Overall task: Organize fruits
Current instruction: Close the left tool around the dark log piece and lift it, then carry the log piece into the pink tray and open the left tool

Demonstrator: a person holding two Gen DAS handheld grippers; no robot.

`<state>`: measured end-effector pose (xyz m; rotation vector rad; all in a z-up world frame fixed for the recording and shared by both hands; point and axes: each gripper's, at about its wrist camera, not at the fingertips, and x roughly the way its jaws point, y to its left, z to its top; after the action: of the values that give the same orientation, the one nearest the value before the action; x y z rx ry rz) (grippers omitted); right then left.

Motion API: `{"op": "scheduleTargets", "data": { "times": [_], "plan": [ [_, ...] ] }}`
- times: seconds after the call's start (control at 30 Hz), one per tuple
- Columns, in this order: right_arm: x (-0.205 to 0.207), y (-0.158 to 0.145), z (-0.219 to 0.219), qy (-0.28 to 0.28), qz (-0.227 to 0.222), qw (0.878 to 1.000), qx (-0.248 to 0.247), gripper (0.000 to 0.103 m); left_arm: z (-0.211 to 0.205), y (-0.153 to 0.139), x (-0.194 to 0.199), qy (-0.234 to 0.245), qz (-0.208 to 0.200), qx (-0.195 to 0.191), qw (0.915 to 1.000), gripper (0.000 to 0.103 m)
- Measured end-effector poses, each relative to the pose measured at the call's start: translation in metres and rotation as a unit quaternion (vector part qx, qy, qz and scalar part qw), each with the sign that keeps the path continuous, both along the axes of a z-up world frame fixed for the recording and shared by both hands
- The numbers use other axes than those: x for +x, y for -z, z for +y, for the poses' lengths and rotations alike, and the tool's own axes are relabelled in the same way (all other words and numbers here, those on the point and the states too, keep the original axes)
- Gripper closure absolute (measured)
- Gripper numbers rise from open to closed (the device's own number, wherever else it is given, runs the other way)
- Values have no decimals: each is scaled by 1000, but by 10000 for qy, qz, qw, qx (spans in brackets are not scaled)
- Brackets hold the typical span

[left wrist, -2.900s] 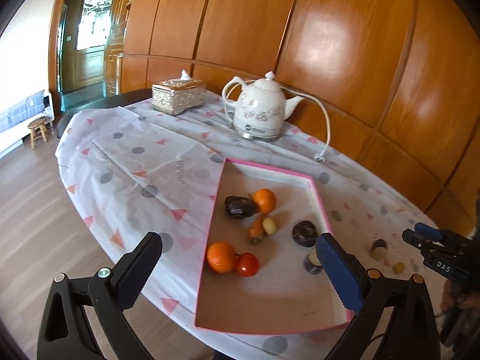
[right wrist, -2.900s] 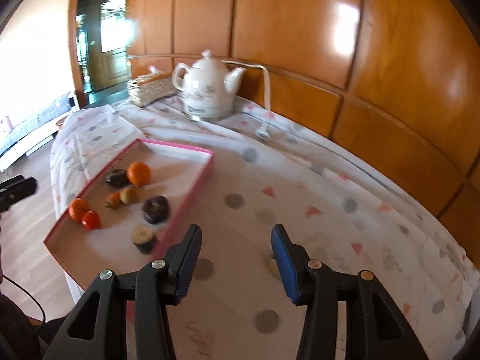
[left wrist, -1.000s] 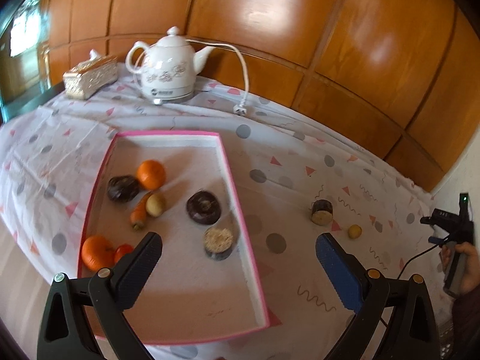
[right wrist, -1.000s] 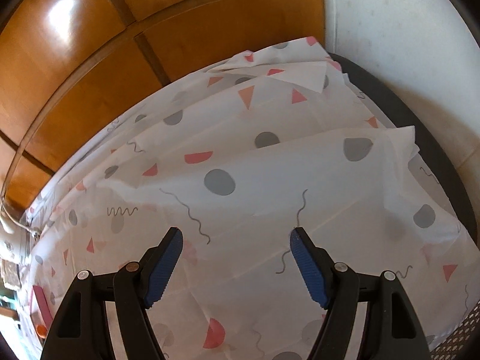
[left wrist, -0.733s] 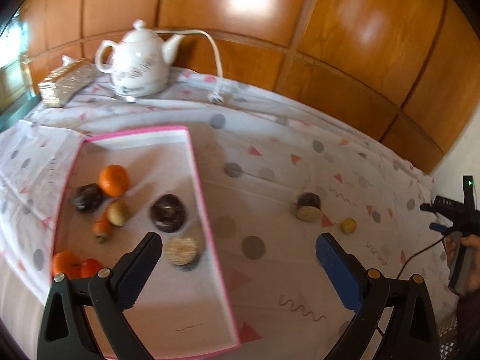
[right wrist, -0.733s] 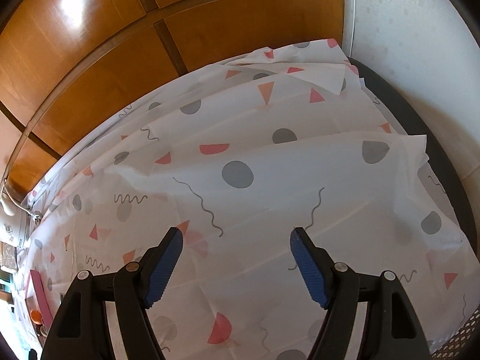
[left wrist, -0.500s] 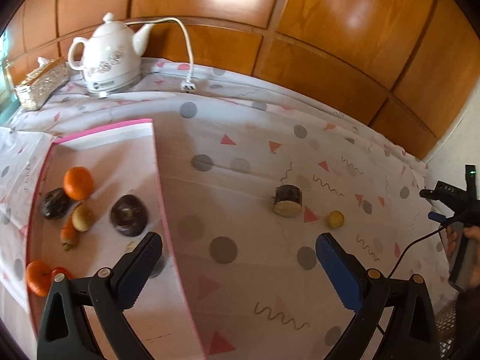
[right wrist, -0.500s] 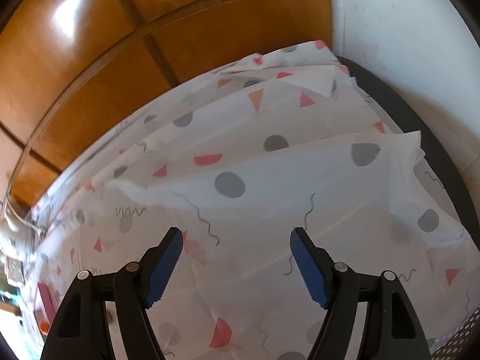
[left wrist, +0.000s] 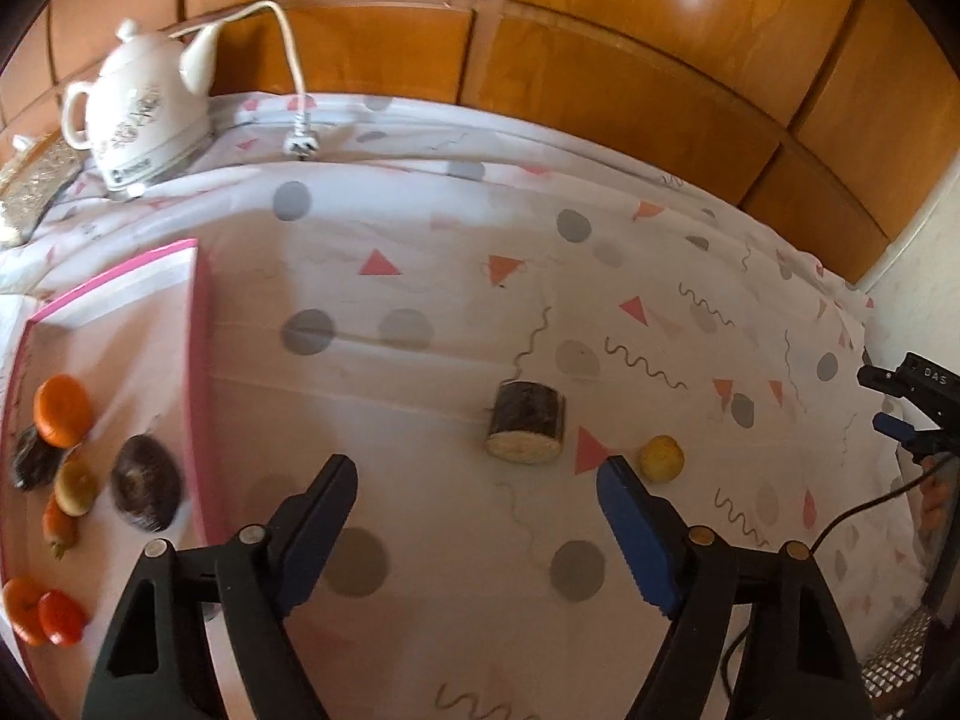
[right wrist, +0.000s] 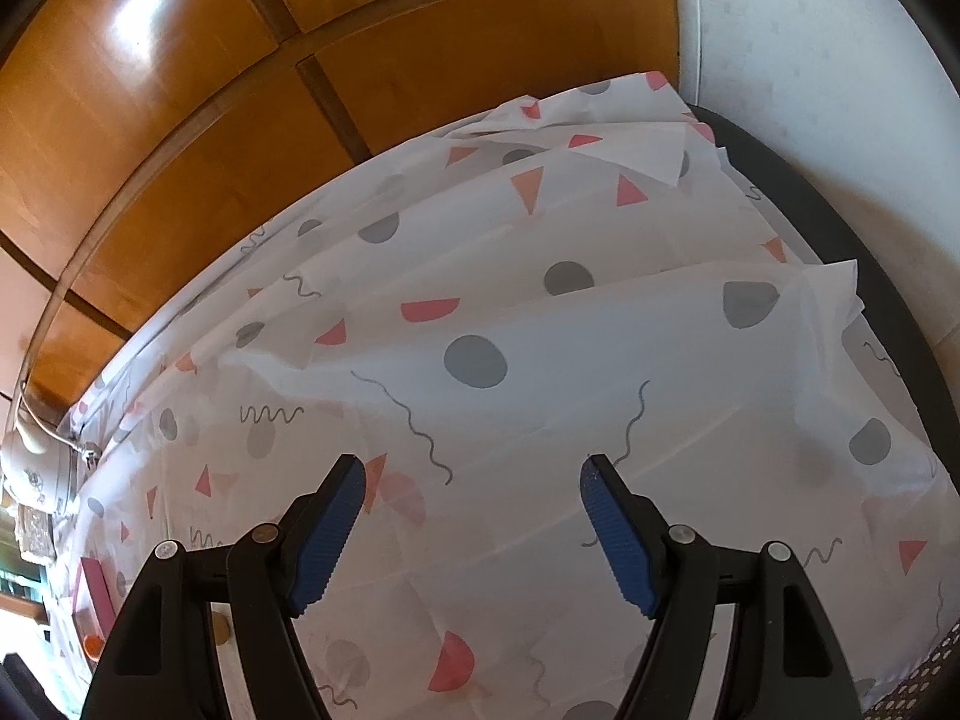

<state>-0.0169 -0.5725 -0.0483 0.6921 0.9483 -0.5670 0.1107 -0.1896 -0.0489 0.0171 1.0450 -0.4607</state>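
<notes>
The left gripper [left wrist: 477, 474] hovers with jaws spread and empty, above a cut fruit [left wrist: 526, 431] and a yellow fruit [left wrist: 660, 458] on the bench cloth [left wrist: 420, 276]. More fruits lie in the pink tray [left wrist: 201, 360]. The right gripper [right wrist: 471, 477] hangs over bare cloth, jaws spread and empty.

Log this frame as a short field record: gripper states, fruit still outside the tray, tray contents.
left hand-held gripper: open, empty, above the tablecloth
right hand-held gripper: open, empty, over bare cloth
outside tray: cut dark fruit piece; small yellow fruit
pink tray: oranges, tomato, dark round fruits, small pieces
background: white kettle
</notes>
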Motion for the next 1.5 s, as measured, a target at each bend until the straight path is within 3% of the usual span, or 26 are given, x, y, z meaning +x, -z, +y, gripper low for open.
{"op": "scheduleTargets", "data": {
  "times": [0.1, 0.23, 0.3, 0.4, 0.5, 0.63, 0.8, 1.17, 1.5],
  "plan": [
    [2, -1, 2, -54, 5, 10000, -29, 28, -16, 5, 7, 134, 52, 79, 9999, 23],
    [5, -1, 4, -122, 16, 9999, -38, 28, -32, 16, 17, 308, 235, 175, 9991, 40],
    [7, -1, 6, -179, 23, 9998, -53, 28, -39, 19, 21, 338, 248, 231, 9989, 43],
    [10, -1, 9, -281, 51, 9996, -86, 28, -47, 32, 31, 351, 413, 320, 9980, 67],
    [16, -2, 16, -531, 9, 9985, -123, 28, -42, 38, 32, 305, 501, 103, 9982, 68],
    [29, -2, 39, -1175, -129, 9929, -139, 28, -37, 36, 24, 297, 425, 157, 9985, 68],
    [42, 10, 61, -1620, 187, 9861, -312, 28, -23, 30, 13, 223, 365, 116, 9990, 68],
    [36, 19, 48, -1239, 628, 9890, -516, 28, 21, -7, -2, -126, -52, -101, 9999, 68],
    [33, 17, 46, -1201, 573, 9893, -594, 28, 129, -27, 10, -1319, -281, -269, 9905, 68]
  ]
}}
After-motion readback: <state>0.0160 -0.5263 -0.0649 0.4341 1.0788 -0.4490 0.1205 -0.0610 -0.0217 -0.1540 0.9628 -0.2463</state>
